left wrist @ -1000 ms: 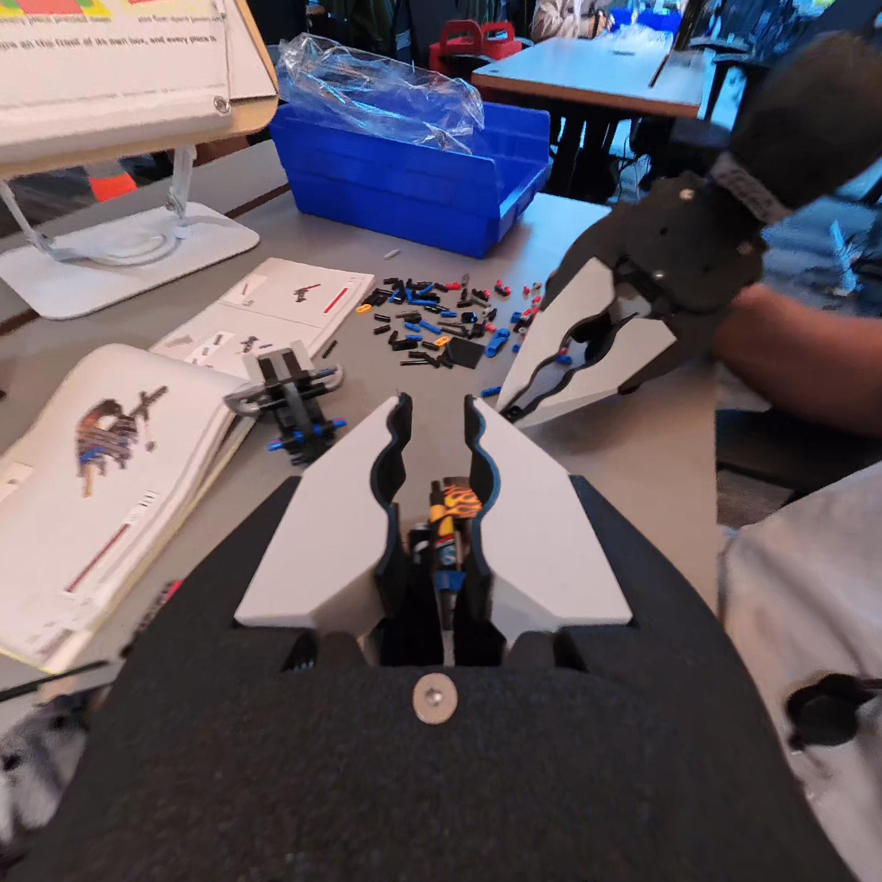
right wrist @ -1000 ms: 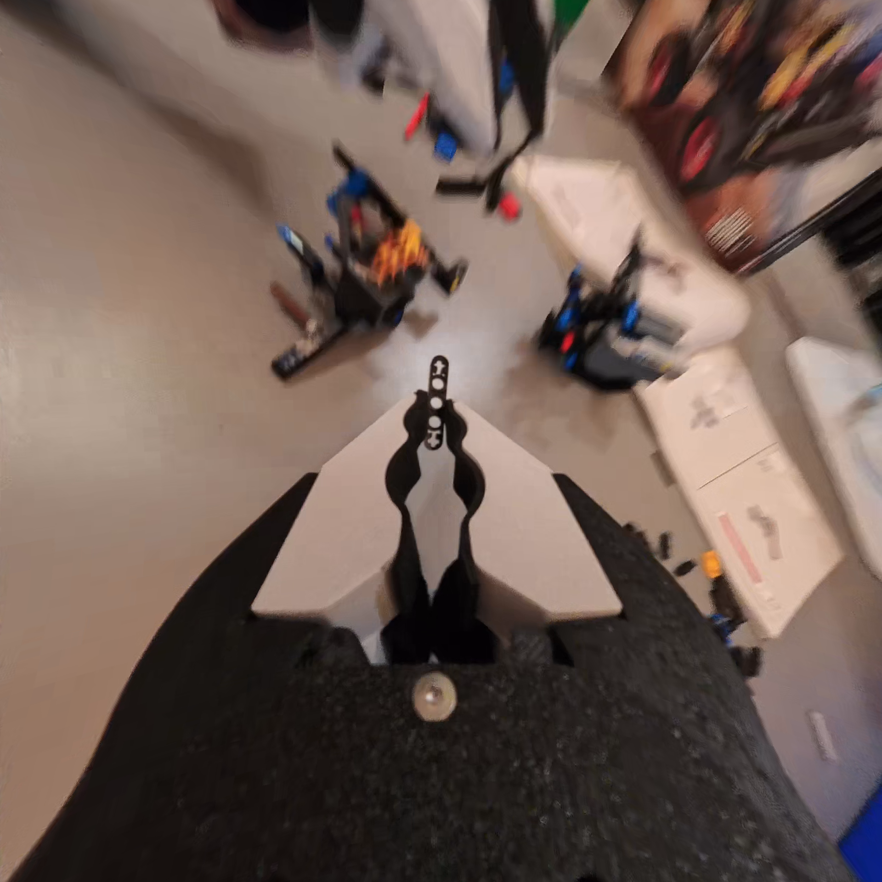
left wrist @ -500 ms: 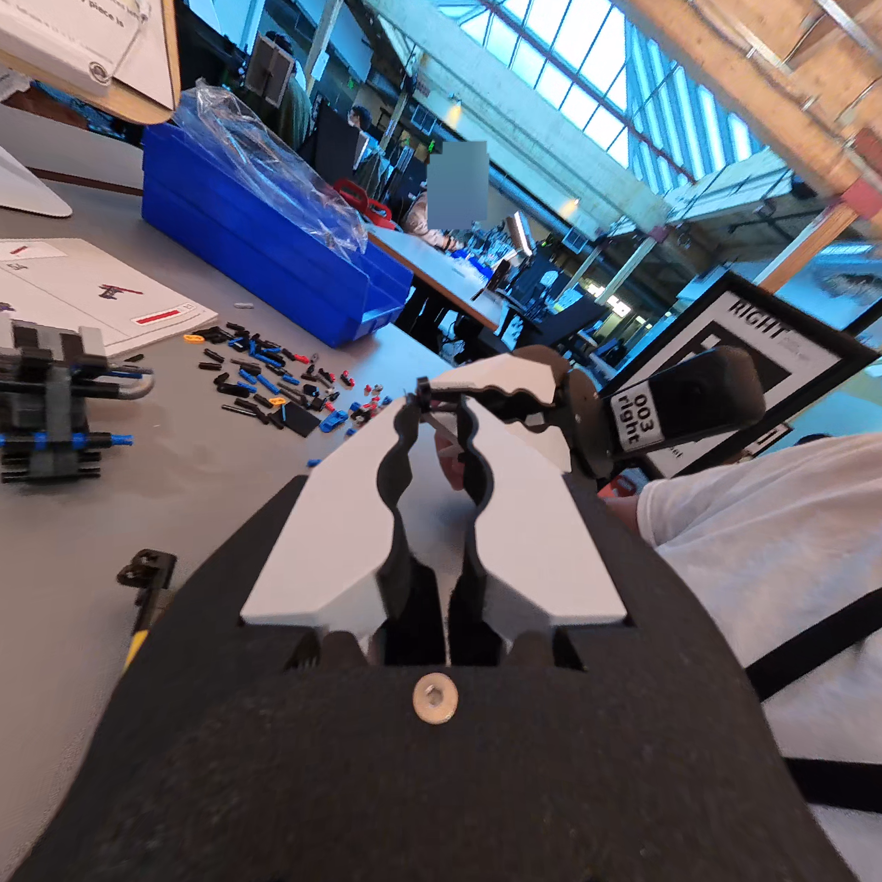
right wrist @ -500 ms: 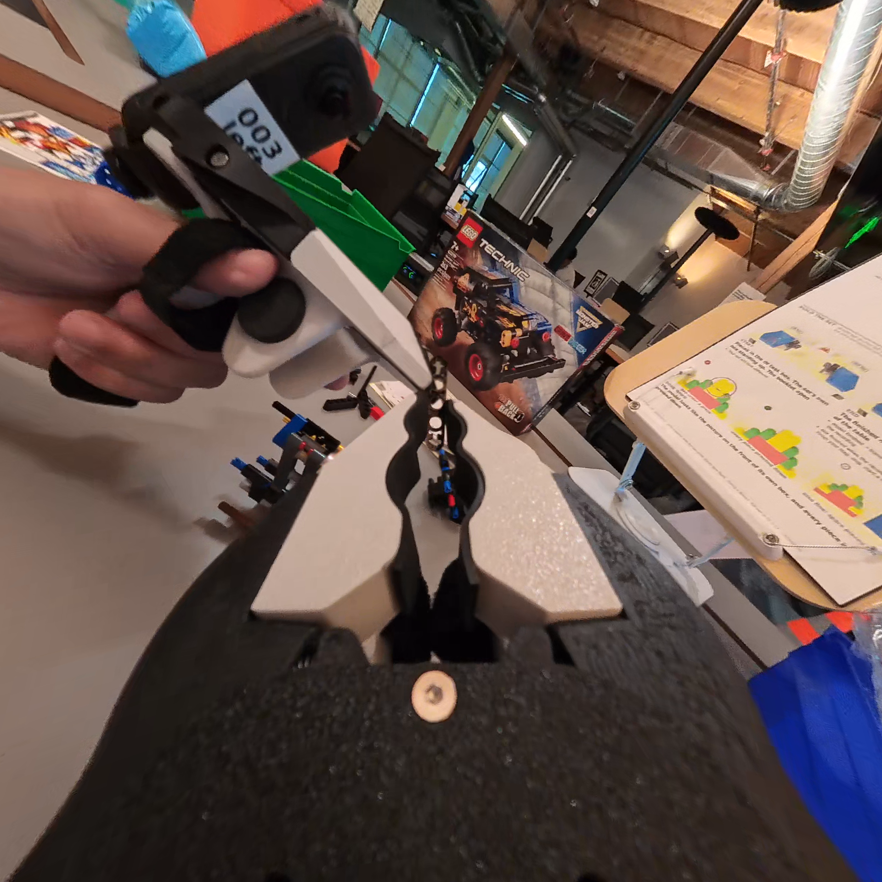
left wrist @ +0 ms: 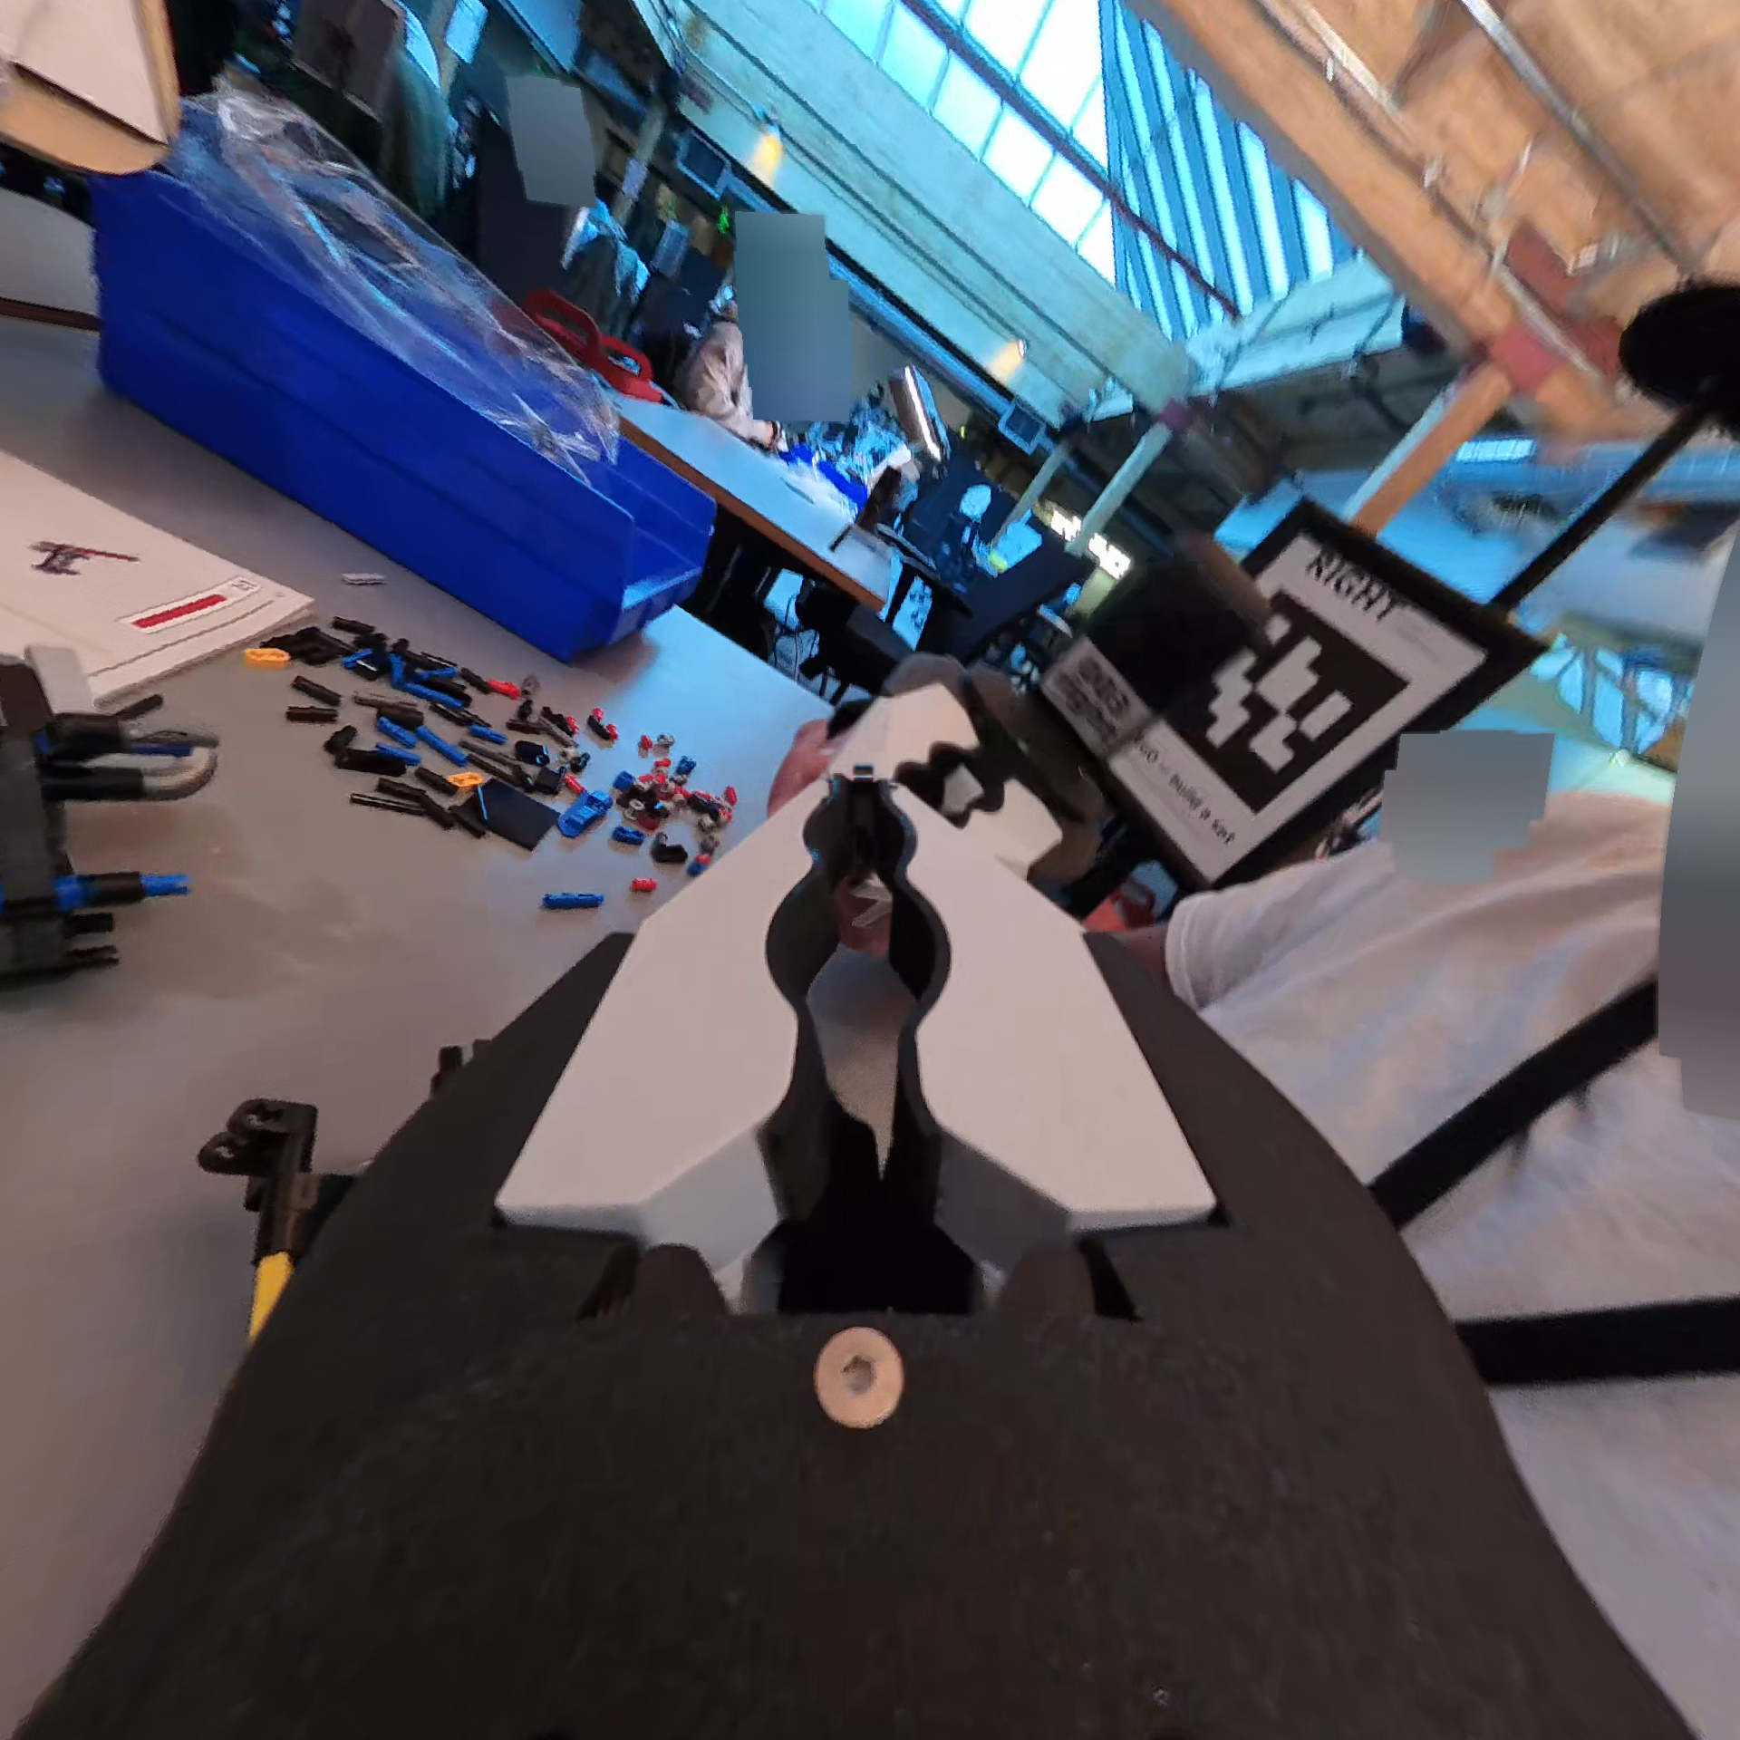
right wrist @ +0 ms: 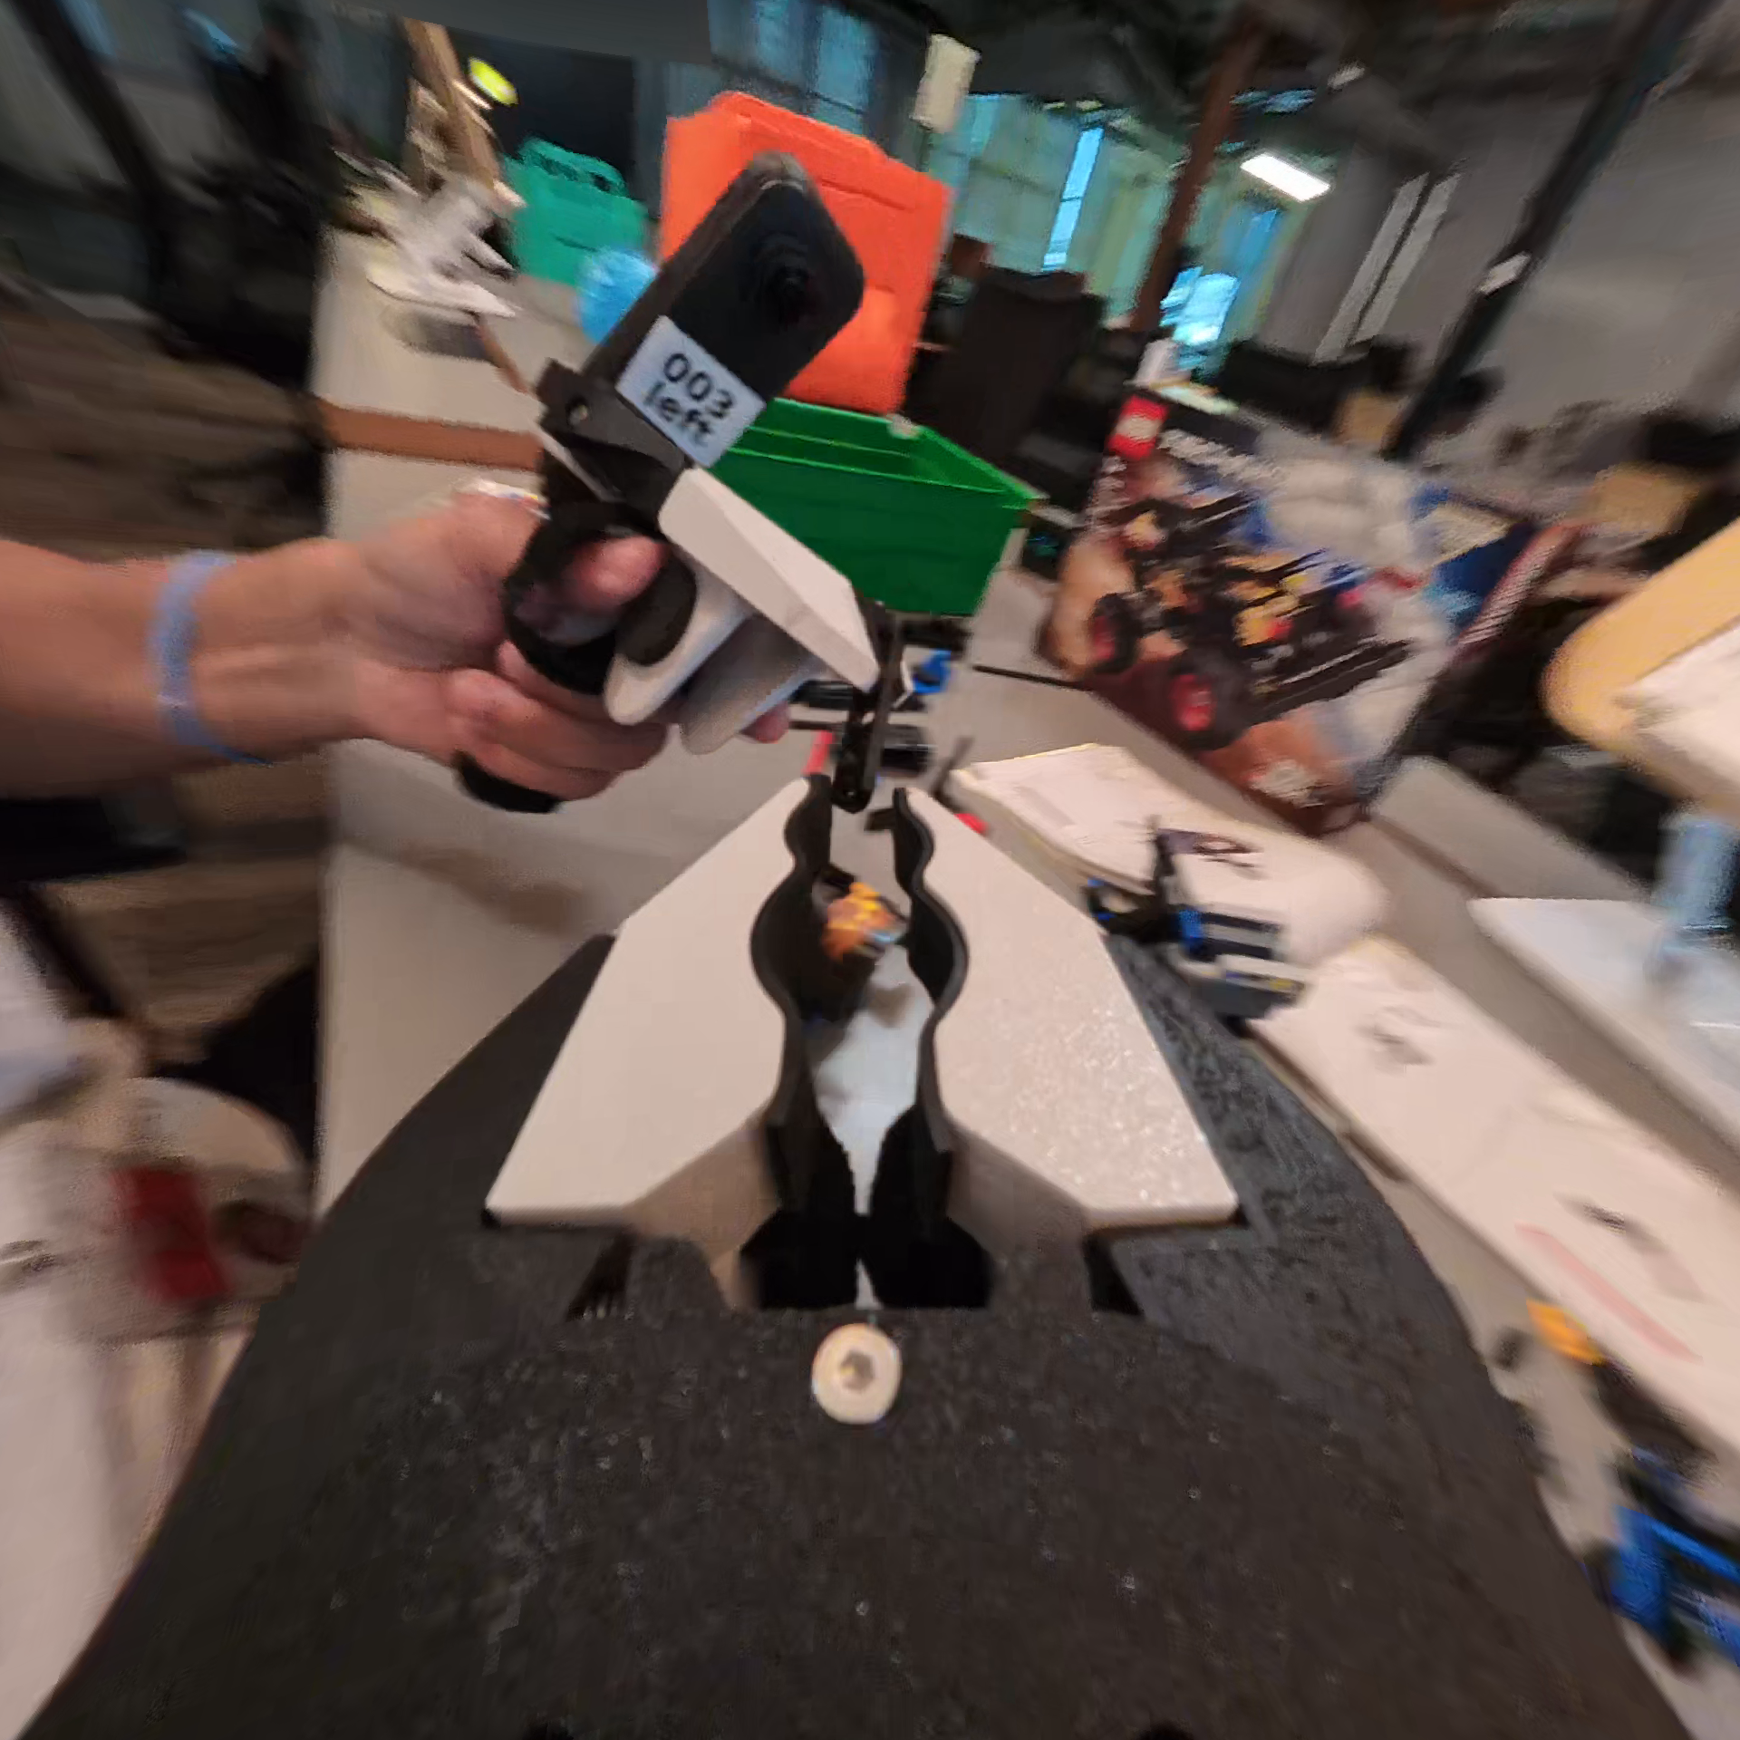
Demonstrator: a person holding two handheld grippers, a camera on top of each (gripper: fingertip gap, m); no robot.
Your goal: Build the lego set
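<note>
At frame centre my left gripper (left wrist: 861,800) pinches a black beam (right wrist: 861,744); my right gripper (right wrist: 857,810) sits slightly spread at the beam's lower end, above the tabletop (left wrist: 282,942).

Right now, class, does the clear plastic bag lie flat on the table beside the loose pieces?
No: the clear plastic bag sits in the blue bin.

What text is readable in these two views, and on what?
I can't quote the wording, only say what bears it.
White sticker on the camera: short print, sharp.
Black-and-white sign: heading above a block pattern, slightly blurred.
Box: logo and title, blurred.
Booklet: marks too small to read.
</note>
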